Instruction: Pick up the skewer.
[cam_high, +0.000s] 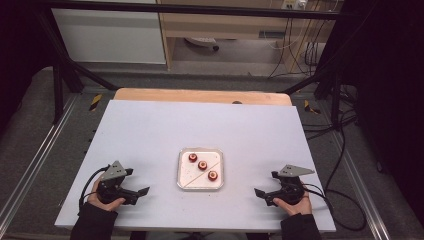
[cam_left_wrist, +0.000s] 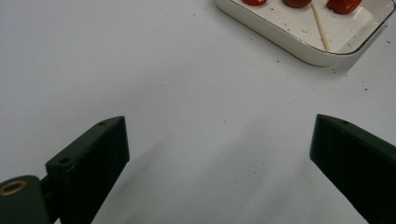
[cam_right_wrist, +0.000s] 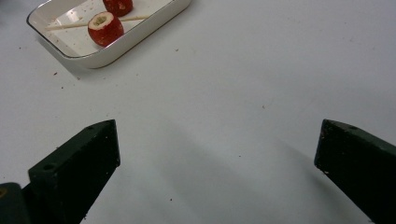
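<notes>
Skewer (cam_high: 200, 172): flat in the white tray (cam_high: 178, 170), near the middle of the table (cam_high: 150, 130), between the two grippers and well apart from both.

**Gripper state**
- Left gripper (cam_high: 139, 180): jaws wide apart, nothing between them, only bare table ahead.
- Right gripper (cam_high: 265, 183): likewise spread wide and empty.

**Orientation**
- Long axis level with the tray floor and diagonal in the high view, from the near-left corner toward the far-right side.
- Pointed end: cannot tell at this size.
- Three red fruits (cam_high: 202, 165) in a row along the other diagonal, crossing the skewer. In the right gripper view, pale cored opening of the nearest fruit (cam_right_wrist: 106, 27) facing up.
- Contact between middle fruit and skewer: cannot tell.

**Likely faults and causes**
- Missed pickup. Thin stick flat on a hard floor, so little for the pads to catch. Closing across the axis, not along it, advisable.
- Tray rim collision. Low approach from either side likely to strike the wall and slide the tray. Descend from above.
- Rolling fruit. Round bodies, loose in the tray. A sideways nudge from a jaw or from the lifted stick probably enough to scatter the row or turn a cored hole away.
- Crushed fruit. Soft flesh, hence risk under a hard squeeze.
- Stick swing. Grip near one end likely to let the free end droop or pivot.
</notes>
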